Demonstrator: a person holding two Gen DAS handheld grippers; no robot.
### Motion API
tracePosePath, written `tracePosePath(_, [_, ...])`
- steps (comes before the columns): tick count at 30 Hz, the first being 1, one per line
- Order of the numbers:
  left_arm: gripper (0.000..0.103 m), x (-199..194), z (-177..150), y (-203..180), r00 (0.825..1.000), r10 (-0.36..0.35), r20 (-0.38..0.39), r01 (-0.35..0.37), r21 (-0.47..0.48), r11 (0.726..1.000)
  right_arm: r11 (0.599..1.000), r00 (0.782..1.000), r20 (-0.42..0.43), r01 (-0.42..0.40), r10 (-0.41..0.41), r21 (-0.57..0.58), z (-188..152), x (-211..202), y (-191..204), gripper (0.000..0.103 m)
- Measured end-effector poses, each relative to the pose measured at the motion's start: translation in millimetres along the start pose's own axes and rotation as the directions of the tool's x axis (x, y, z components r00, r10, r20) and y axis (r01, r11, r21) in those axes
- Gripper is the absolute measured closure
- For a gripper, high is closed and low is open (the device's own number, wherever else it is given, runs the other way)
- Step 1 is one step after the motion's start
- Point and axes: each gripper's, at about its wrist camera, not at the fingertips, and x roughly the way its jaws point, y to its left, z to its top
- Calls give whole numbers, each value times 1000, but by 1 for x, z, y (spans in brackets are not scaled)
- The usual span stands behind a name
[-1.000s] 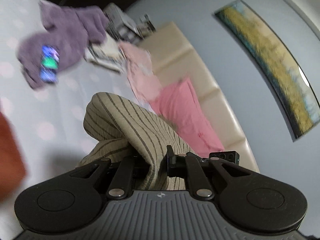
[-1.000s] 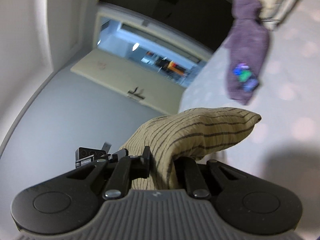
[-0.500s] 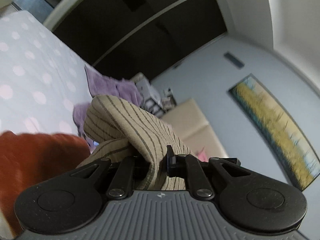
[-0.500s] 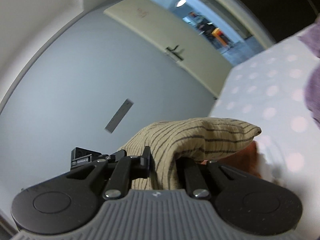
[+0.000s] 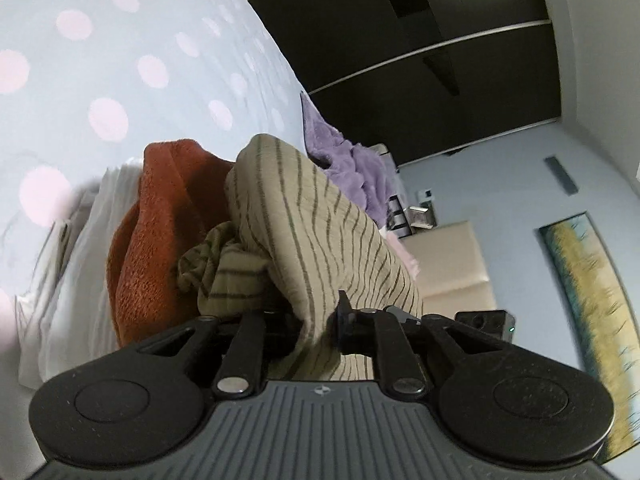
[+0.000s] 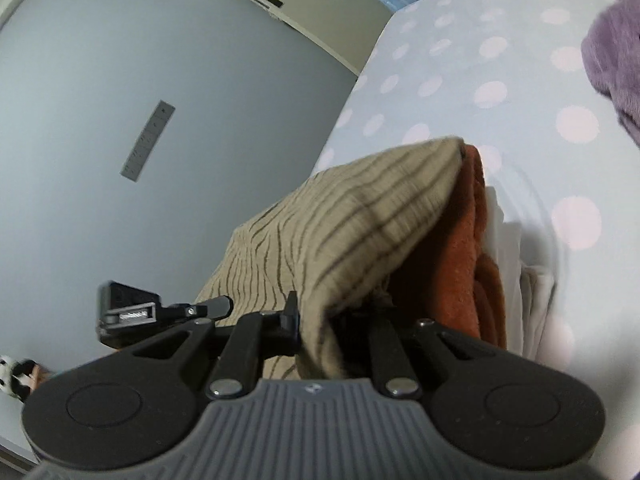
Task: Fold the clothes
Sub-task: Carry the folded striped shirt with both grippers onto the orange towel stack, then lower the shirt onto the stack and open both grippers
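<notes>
Between the L gripper's [image 5: 316, 322] pads sits a thick fold of the striped beige garment [image 5: 320, 224]; its jaws have just been opening a bit, but cloth is still pinched there. R gripper [image 6: 332, 320] likewise clamps narrow on the same garment [image 6: 360, 216], fabric bunched btwn its fingers. Garment hangs from both tongs, draped against a rust-orange folded item [image 5: 148, 240] w/ a white folded piece [image 5: 72, 280] just beside that, both lying on the pale blue polka-dot bedsheet [image 5: 140, 40]. Further out on the bed, well apart, a purple fleece [image 5: 344, 164]. Beyond: dark wardrobe doors [image 5: 440, 40], a cream headboard [image 5: 452, 264], a yellow wall painting [image 5: 592, 300].
</notes>
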Motion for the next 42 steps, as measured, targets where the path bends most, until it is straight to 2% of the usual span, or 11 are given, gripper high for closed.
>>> tracePosePath(4, [86, -8, 7, -6, 1000, 2, -1, -2, -7, 1000, 1000, 1000, 12, 1, -1, -6, -3, -15, -3, 54])
tracePosePath(13, [47, -31, 49, -25, 994, 82, 66, -87, 69, 994, 999, 985, 169, -26, 20, 37, 30, -40, -11, 28])
tracePosePath(17, [47, 1, 65, -5, 989, 146, 21, -146, -5, 989, 983, 983, 118, 126, -142, 131, 38, -11, -17, 27])
tracePosePath(20, [47, 21, 72, 8, 991, 135, -8, -136, -43, 990, 981, 983, 116, 124, -142, 147, 41, 8, -21, 29])
tracePosePath(23, [55, 28, 72, 12, 998, 53, 30, -51, -57, 997, 993, 981, 162, 95, -104, 64, 44, 18, -11, 77])
tracePosePath(25, [85, 23, 72, 13, 994, 2, 106, 3, -42, 999, 997, 978, 195, 77, -69, -32, 48, 20, 2, 86])
tracePosePath(28, [89, 6, 70, 22, 968, -86, 235, 98, -37, 995, 992, 970, 237, -30, 60, -125, 56, 16, 13, 93])
tracePosePath(31, [88, 6, 65, 33, 972, -21, 232, 33, -49, 998, 990, 966, 248, -41, 74, -137, 62, 19, 14, 92])
tracePosePath(33, [84, 19, 59, 36, 980, 106, 166, -101, -40, 994, 979, 978, 191, 117, -84, -168, 62, 36, 16, 91])
tracePosePath(36, [78, 29, 51, 44, 976, 159, 148, -148, -83, 985, 933, 956, 124, 288, -266, -215, 57, 57, 15, 73])
tracePosePath(42, [55, -17, 52, 26, 945, 152, 291, -145, -45, 988, 944, 942, 249, 273, -224, -184, 40, -3, 15, 51])
